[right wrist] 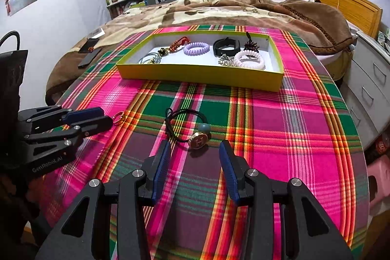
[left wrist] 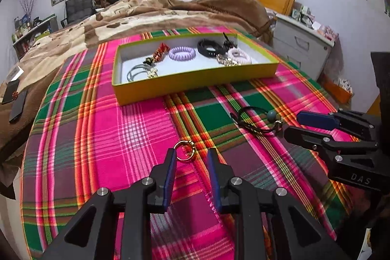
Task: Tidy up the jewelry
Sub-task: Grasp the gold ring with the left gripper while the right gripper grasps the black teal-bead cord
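A yellow-green tray (left wrist: 195, 87) (right wrist: 199, 76) sits at the far side of the plaid cloth and holds several hair ties and bracelets. A small gold ring (left wrist: 184, 150) (right wrist: 118, 118) lies flat on the cloth between the fingers of my left gripper (left wrist: 192, 153) (right wrist: 107, 116), close to the left pad; the jaws stand open and do not press it. A black hair tie (left wrist: 256, 121) (right wrist: 181, 123) with a grey-green bead and a gold button lies just ahead of my right gripper (right wrist: 195, 146) (left wrist: 292, 124), which is open with the button near its fingertips.
The plaid cloth (left wrist: 121, 138) covers a round table that drops off at left and right. Behind it is a bed with a brown blanket (left wrist: 146, 14). Dark phones (left wrist: 14, 99) lie on the blanket at left. White drawers (right wrist: 370, 79) stand at right.
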`<state>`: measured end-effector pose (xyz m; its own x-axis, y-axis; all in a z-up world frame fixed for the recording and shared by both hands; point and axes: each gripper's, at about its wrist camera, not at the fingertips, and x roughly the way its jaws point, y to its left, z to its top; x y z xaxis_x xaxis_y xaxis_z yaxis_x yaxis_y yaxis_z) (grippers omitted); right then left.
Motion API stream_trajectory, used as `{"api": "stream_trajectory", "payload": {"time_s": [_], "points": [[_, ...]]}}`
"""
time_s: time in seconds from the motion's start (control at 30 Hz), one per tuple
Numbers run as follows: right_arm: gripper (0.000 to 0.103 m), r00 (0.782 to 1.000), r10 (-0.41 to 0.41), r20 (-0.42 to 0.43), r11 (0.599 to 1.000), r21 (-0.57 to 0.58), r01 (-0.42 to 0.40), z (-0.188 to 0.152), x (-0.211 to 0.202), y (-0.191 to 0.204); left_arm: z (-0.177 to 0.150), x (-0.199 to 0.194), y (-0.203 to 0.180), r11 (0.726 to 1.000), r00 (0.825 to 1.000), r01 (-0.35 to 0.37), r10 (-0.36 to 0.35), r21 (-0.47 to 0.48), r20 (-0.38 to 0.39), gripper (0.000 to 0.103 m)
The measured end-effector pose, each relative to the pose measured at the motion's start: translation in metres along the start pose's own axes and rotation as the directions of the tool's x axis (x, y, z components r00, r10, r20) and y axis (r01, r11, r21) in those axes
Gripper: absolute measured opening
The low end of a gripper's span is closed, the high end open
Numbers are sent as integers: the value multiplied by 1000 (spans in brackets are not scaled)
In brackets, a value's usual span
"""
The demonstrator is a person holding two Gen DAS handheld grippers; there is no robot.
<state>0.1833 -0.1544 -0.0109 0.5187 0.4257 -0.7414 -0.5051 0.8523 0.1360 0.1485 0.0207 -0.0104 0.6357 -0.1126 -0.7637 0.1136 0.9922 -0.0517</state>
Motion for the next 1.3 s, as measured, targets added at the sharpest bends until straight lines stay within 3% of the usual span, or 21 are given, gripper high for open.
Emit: {"api": "stream_trajectory", "payload": {"time_s": [0.23, 0.5, 0.67, 0.77, 1.3], "points": [[42, 999, 5, -35, 1000, -9, -5, 6, 15, -1, 4, 16, 4, 1000, 999, -16, 15, -16, -44, 27], [42, 998, 11, -62, 1000, -25, -12, 8, 25, 0, 4, 19, 0, 999, 999, -35, 35, 10, -32, 27], [20, 998, -6, -65, 999, -36, 4, 9, 26, 2, 4, 18, -2, 999, 999, -26, 27, 18, -31, 22], [13, 998, -9, -64, 999, -38, 6, 9, 25, 1, 3, 18, -2, 999, 999, -27, 28, 20, -31, 22], [12, 1000, -1, -20, 1000, 5, 1, -1, 3, -1, -7, -8, -2, 998, 998, 66, -65, -14, 27, 21]]}}
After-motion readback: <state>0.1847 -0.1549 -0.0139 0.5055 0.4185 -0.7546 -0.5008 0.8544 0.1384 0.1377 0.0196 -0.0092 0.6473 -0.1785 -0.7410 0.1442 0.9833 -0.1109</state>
